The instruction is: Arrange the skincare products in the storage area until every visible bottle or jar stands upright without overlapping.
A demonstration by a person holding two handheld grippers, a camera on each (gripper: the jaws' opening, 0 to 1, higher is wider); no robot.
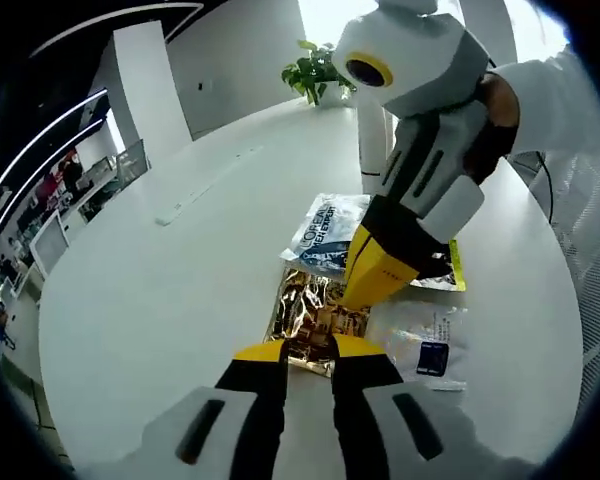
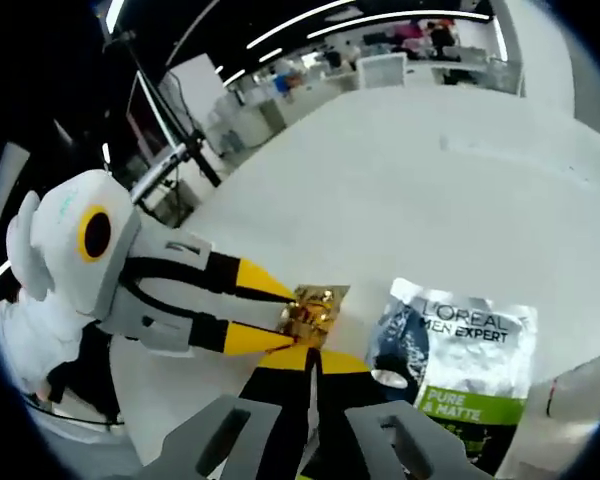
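Lying flat on the white surface (image 1: 160, 300), the gold foil sachet (image 1: 310, 318) is the thing both grippers work on. In the left gripper view, the left gripper (image 1: 308, 352) has its yellow-tipped jaws drawn close together at the near edge of the gold foil sachet; whether they pinch the foil or only touch it I cannot tell. The right gripper (image 1: 375, 285) comes down from the upper right onto the far right corner of the same sachet, its yellow tips pressed together there.

In the right gripper view, the right gripper (image 2: 315, 362) shows jaws nearly closed, tips meeting at the lower edge of the gold foil sachet (image 2: 312, 305). The left gripper (image 2: 285, 310) reaches in from the left, its two yellow tips slightly apart and set against the sachet's left side, one above the other.

Just beyond the gold foil sachet in the left gripper view lies a L'Oreal Men Expert sachet (image 1: 328, 232), dark blue and white, flat and touching or slightly overlapping the gold one. The right gripper view shows it to the right of the gold sachet, with a green band reading "Pure & Matte" (image 2: 460, 345). A clear plastic packet (image 1: 425, 345) with a dark blue label lies just right of the gold sachet. A potted plant (image 1: 315, 70) stands well beyond, at the far edge of the surface.
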